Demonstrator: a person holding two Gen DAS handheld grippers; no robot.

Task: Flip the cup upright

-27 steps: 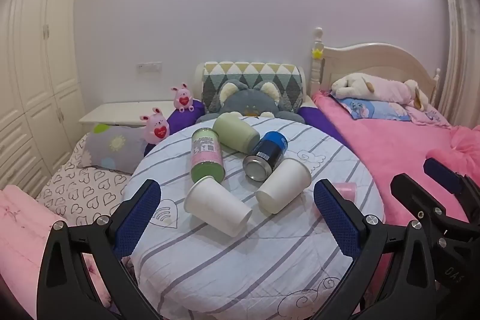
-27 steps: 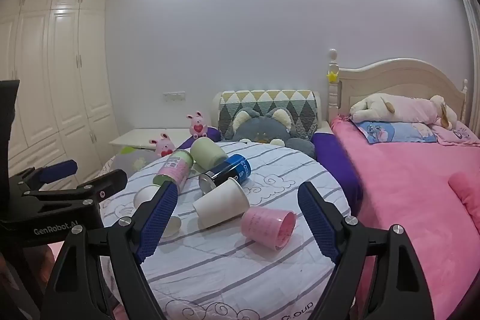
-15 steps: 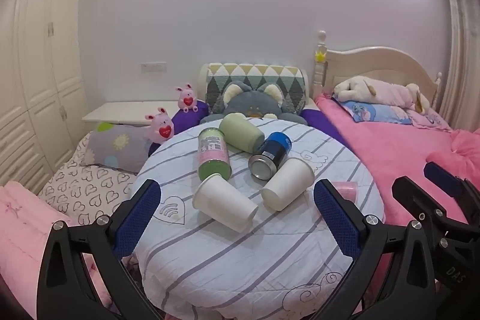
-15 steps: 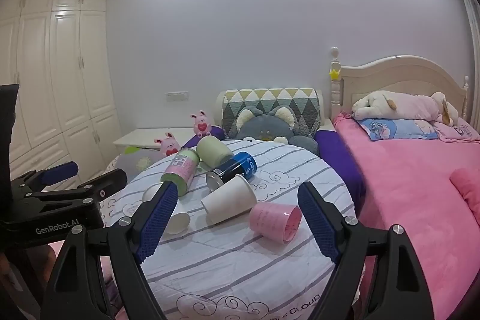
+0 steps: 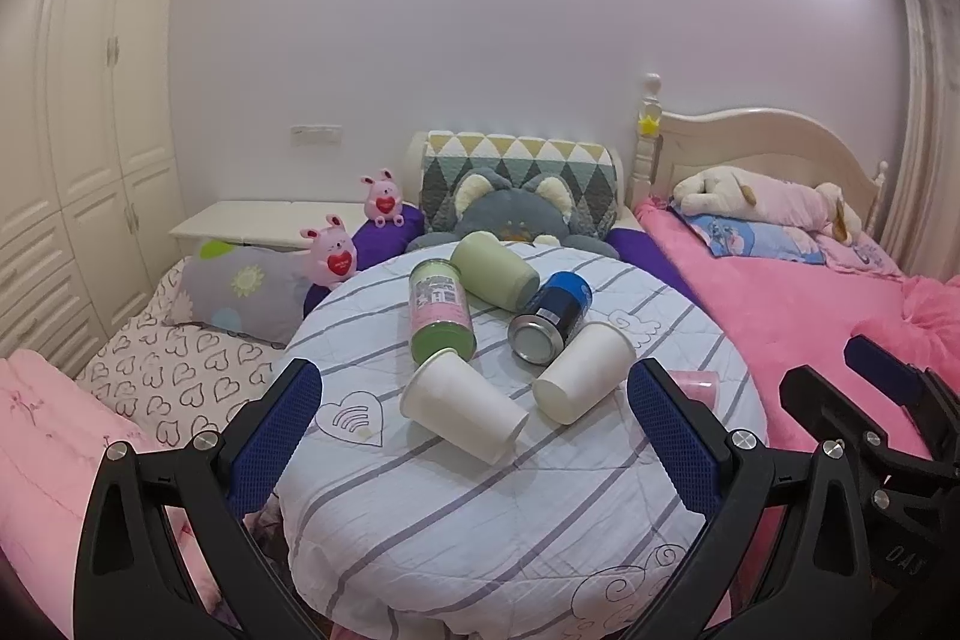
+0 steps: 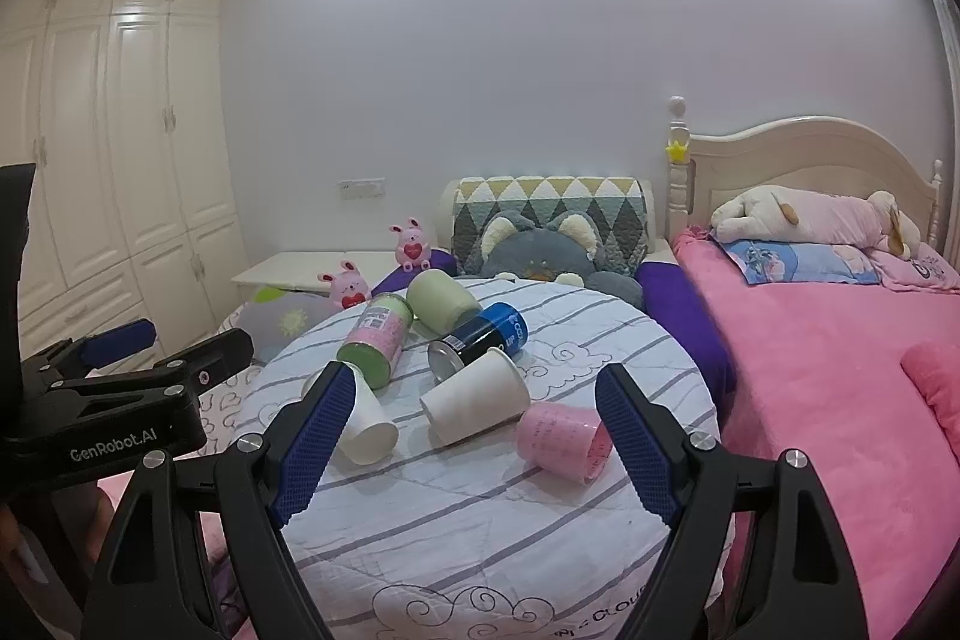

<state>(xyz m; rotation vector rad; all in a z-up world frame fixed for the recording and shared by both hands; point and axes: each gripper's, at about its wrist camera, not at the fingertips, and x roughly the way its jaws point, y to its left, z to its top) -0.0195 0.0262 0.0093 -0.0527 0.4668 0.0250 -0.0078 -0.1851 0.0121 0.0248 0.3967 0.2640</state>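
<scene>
Left view first: my left tongs [image 5: 474, 424] are spread wide and holding nothing, hanging short of the desk [image 5: 480, 508]. Every cup is on its side: near white cup [image 5: 462, 406], second white cup [image 5: 585, 370], green cup [image 5: 495, 271], plus two cans lying between them.

Right view: right tongs [image 6: 474, 442] also spread and empty. The pink cup [image 6: 561, 439] lies on its side just beside my right finger, mouth facing right.

So honestly nothing's flipped yet; the whole job is left. I'd guess the pink one goes first.
</scene>
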